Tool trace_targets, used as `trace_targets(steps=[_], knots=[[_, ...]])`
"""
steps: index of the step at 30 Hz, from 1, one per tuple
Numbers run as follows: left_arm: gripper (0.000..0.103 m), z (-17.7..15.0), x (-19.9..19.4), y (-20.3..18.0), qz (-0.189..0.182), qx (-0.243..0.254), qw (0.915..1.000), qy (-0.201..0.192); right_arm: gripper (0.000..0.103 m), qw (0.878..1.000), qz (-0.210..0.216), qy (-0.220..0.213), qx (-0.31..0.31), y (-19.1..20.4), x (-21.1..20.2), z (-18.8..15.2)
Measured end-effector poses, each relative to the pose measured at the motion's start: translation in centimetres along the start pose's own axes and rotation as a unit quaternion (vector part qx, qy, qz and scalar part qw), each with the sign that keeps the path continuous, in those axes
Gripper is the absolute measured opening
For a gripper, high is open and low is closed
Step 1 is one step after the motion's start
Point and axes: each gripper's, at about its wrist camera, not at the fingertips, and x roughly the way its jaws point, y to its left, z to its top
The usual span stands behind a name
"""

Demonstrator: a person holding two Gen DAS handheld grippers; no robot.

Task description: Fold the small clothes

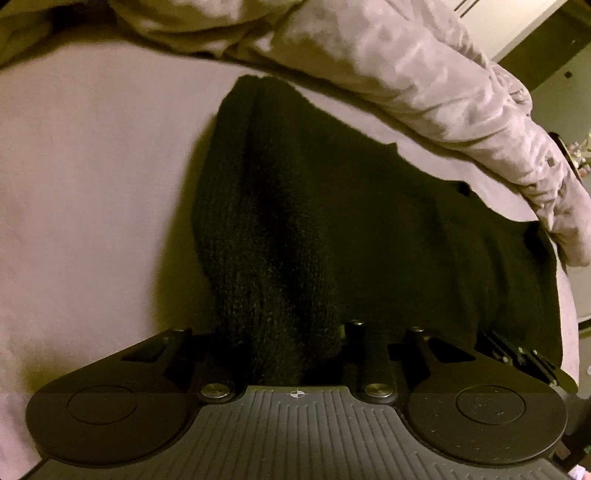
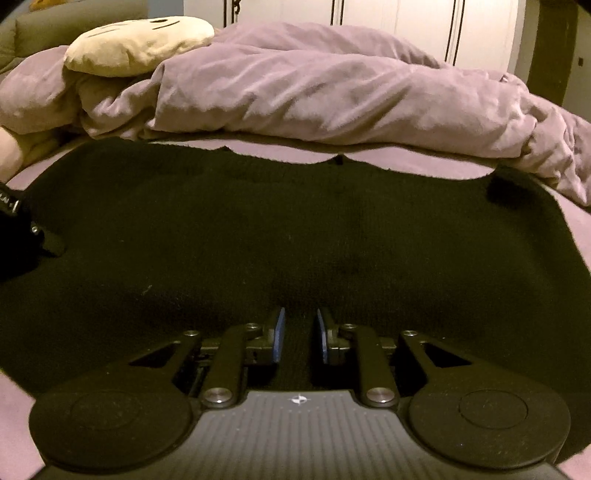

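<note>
A black knit garment lies spread flat on the lilac bed sheet. In the left wrist view one end of the garment is gathered into a raised ridge that runs up from the bed into my left gripper. The gripper is shut on that bunch, and the cloth hides its pads. My right gripper sits at the garment's near edge. Its blue pads stand close together, with dark knit filling the narrow gap. Part of the left tool's body shows at the left edge of the right wrist view.
A crumpled lilac duvet is heaped along the far side of the bed, just beyond the garment. A cream plush cushion rests on it at the far left. White cupboard doors stand behind. Bare sheet lies left of the garment.
</note>
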Motion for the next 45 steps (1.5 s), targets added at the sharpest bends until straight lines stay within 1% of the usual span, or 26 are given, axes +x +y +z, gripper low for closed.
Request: trace_targets(steps=[3, 5, 9, 10, 13, 14, 16, 17, 19, 22, 26, 27, 30, 31, 32, 33, 34, 35, 37, 39, 40, 41, 43, 44, 45], knots=[[0.027, 0.0, -1.3, -1.0, 0.0, 0.011, 0.9999, -0.012, 0.017, 1.0, -0.002, 0.0, -0.01, 0.1, 0.1, -0.9], [0.027, 0.2, -1.9, -2.2, 0.001, 0.021, 0.9996, -0.018, 0.017, 1.0, 0.003, 0.004, -0.018, 0.1, 1.1, -1.7], [0.026, 0.2, -3.5, -5.0, 0.004, 0.04, 0.9985, -0.038, 0.018, 0.999, 0.005, -0.001, -0.052, 0.6, 1.5, -1.5], [0.026, 0.1, -4.0, -6.0, 0.001, 0.047, 0.998, -0.043, 0.018, 0.999, 0.014, -0.004, -0.047, 0.3, 1.0, -1.4], [0.025, -0.4, -5.1, -10.1, -0.002, 0.08, 0.9952, -0.056, 0.018, 0.998, 0.059, -0.003, 0.016, -2.2, -0.8, -1.0], [0.025, -0.6, -5.2, -11.5, -0.001, 0.094, 0.9938, -0.06, 0.018, 0.997, 0.064, -0.004, 0.042, -3.0, -1.6, -1.0], [0.025, -1.2, -5.3, -14.8, 0.003, 0.121, 0.9906, -0.064, 0.018, 0.995, 0.062, -0.017, 0.074, -4.3, -3.3, -1.2], [0.025, -1.6, -5.1, -16.4, 0.003, 0.133, 0.9888, -0.068, 0.018, 0.994, 0.06, -0.029, 0.087, -5.1, -4.4, -1.3], [0.025, -2.4, -4.3, -19.5, 0.003, 0.151, 0.9859, -0.072, 0.018, 0.991, 0.057, -0.039, 0.114, -6.8, -5.9, -1.5], [0.026, -3.7, -2.0, -23.9, 0.003, 0.157, 0.9853, -0.067, 0.019, 0.986, 0.051, -0.042, 0.153, -9.4, -7.3, -1.9], [0.027, -6.4, 1.5, -29.4, 0.019, 0.169, 0.9827, -0.074, 0.021, 0.984, 0.028, -0.044, 0.171, -13.2, -8.6, -2.7], [0.027, -7.2, 2.6, -30.6, 0.021, 0.179, 0.9808, -0.074, 0.021, 0.983, 0.024, -0.046, 0.179, -14.0, -8.9, -3.0], [0.036, -9.3, 6.7, -32.9, 0.029, 0.196, 0.9785, -0.058, 0.022, 0.979, 0.008, -0.043, 0.199, -16.6, -9.3, -3.8], [0.049, -9.8, 8.0, -32.9, 0.033, 0.194, 0.9791, -0.052, 0.022, 0.979, 0.005, -0.04, 0.202, -17.2, -9.5, -4.1], [0.059, -10.2, 8.9, -32.9, 0.032, 0.195, 0.979, -0.052, 0.022, 0.978, 0.002, -0.037, 0.204, -17.9, -9.6, -4.4], [0.065, -10.6, 9.2, -32.9, 0.028, 0.205, 0.9768, -0.056, 0.022, 0.978, 0.001, -0.034, 0.207, -18.5, -9.6, -4.5], [0.075, -10.8, 9.1, -33.0, 0.022, 0.215, 0.9747, -0.058, 0.024, 0.977, 0.003, -0.032, 0.209, -18.9, -9.7, -4.7], [0.084, -10.9, 8.8, -33.1, 0.014, 0.22, 0.9738, -0.056, 0.025, 0.977, 0.004, -0.031, 0.211, -19.2, -9.8, -4.8], [0.087, -10.8, 8.1, -32.9, -0.001, 0.214, 0.9756, -0.048, 0.027, 0.977, 0.007, -0.029, 0.213, -19.6, -10.1, -5.0], [0.087, -10.6, 6.8, -32.4, -0.012, 0.206, 0.9778, -0.035, 0.029, 0.975, 0.009, -0.034, 0.221, -20.0, -10.4, -4.8], [0.087, -10.4, 5.9, -32.0, -0.023, 0.2, 0.9791, -0.025, 0.03, 0.973, 0.013, -0.037, 0.229, -20.3, -10.5, -4.6], [0.089, -10.5, 4.4, -31.3, -0.052, 0.189, 0.9804, -0.023, 0.034, 0.971, 0.015, -0.038, 0.234, -20.3, -10.7, -4.5], [0.091, -10.8, 2.1, -30.6, -0.09, 0.164, 0.982, -0.023, 0.037, 0.969, 0.02, -0.047, 0.243, -20.6, -10.9, -4.0], [0.092, -11.1, 1.0, -30.1, -0.097, 0.159, 0.9823, -0.026, 0.037, 0.968, 0.021, -0.047, 0.246, -20.7, -10.9, -3.6], [0.092, -11.5, 0.1, -29.6, -0.095, 0.157, 0.9825, -0.032, 0.037, 0.967, 0.025, -0.049, 0.249, -20.8, -10.9, -3.3]])
